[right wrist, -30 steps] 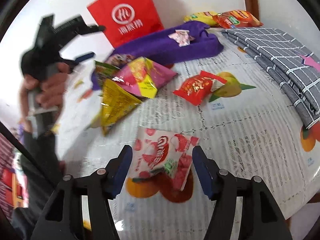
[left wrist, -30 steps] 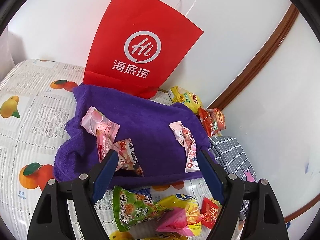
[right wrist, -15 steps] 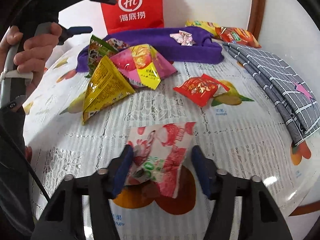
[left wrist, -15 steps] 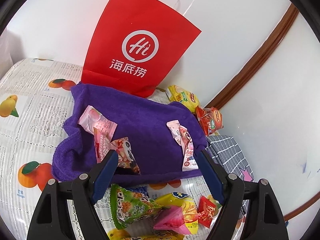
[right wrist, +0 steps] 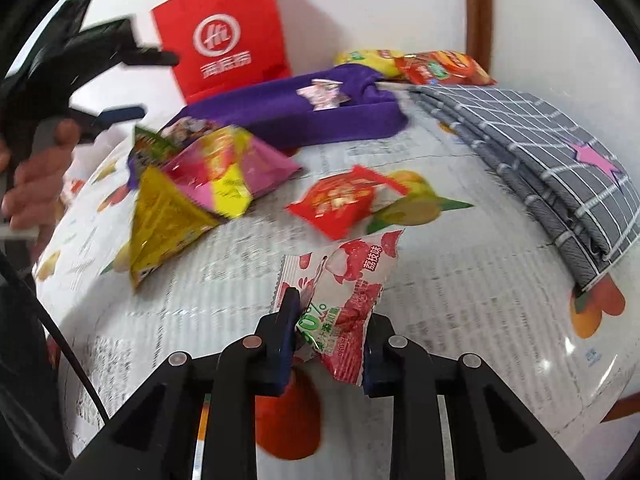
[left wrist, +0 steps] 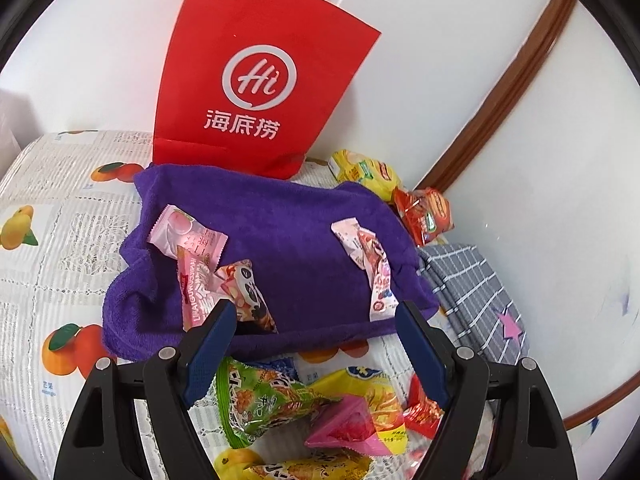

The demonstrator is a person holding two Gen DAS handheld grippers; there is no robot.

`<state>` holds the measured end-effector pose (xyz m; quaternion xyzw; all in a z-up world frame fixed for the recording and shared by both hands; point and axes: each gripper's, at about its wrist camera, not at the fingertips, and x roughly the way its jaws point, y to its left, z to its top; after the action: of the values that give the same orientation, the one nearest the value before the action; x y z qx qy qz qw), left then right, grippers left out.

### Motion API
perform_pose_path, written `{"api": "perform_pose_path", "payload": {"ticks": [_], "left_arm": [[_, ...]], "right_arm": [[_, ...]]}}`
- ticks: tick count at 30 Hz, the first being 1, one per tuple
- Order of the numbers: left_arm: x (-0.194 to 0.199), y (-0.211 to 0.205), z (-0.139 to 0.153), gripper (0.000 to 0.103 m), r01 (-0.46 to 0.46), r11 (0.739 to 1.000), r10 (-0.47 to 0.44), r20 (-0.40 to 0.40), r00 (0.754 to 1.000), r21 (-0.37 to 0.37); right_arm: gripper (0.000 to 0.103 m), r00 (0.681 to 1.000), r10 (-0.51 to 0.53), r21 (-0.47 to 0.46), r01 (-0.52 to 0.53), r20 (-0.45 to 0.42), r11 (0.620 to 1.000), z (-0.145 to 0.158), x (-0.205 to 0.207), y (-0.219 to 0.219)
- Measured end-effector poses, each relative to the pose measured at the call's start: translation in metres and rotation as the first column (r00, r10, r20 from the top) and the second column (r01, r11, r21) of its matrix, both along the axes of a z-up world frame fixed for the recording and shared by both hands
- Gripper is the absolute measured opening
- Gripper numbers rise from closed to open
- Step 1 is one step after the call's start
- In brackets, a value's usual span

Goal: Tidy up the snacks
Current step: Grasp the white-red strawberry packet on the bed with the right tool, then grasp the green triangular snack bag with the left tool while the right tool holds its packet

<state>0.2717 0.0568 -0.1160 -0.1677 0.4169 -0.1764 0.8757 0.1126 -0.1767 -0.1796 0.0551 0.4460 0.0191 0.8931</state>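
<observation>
Two grippers are mine. My right gripper [right wrist: 330,334], at the lower centre of the right wrist view, is closing its jaws on the lychee snack packet [right wrist: 344,284]; the pads already pinch its lower end, and the wrapper buckles between them. My left gripper [left wrist: 312,344] stands with jaws apart and nothing between them, low in the left wrist view, above the loose snack pile [left wrist: 304,412].

Step in hand: picking up one packet from the printed tablecloth [right wrist: 460,208].

Probable next move: lift clear, then carry to the purple towel [left wrist: 280,232] at mid frame, where pink packets [left wrist: 188,236] already lie. This calls for a firm pinch, since the wrapper looks slippery.
</observation>
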Motion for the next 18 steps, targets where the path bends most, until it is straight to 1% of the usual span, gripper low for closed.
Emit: {"api": "perform_pose_path", "payload": {"ticks": [3, 6, 11, 12, 15, 18], "left_arm": [[-0.005, -0.001, -0.004, 0.08, 0.024, 1.0, -0.024, -0.013, 1.0, 0.008], [-0.014, 0.001, -0.011, 0.08, 0.05, 0.999, -0.049, -0.021, 0.999, 0.01], [-0.023, 0.006, -0.032, 0.08, 0.082, 0.997, -0.082, -0.085, 0.993, -0.003], [-0.024, 0.006, -0.034, 0.08, 0.086, 0.996, -0.085, -0.09, 0.992, 0.008], [-0.027, 0.001, -0.042, 0.079, 0.1, 0.991, -0.091, -0.102, 0.991, 0.084], [-0.026, -0.005, -0.05, 0.079, 0.118, 0.986, -0.103, -0.126, 0.987, 0.12]], "right_arm": [[0.026, 0.999, -0.037, 0.007, 0.037, 0.014, 0.999, -0.002, 0.001, -0.014], [0.026, 0.999, -0.042, 0.011, 0.042, 0.029, 0.999, -0.004, 0.002, -0.02], [0.026, 0.998, -0.036, -0.014, 0.037, 0.05, 0.999, -0.005, 0.004, -0.019], [0.026, 0.998, -0.034, -0.019, 0.035, 0.055, 0.999, -0.005, 0.004, -0.018], [0.027, 0.998, -0.036, -0.015, 0.037, 0.058, 0.999, -0.006, 0.005, -0.019], [0.027, 0.997, -0.041, -0.018, 0.042, 0.06, 0.999, -0.006, 0.007, -0.019]]}}
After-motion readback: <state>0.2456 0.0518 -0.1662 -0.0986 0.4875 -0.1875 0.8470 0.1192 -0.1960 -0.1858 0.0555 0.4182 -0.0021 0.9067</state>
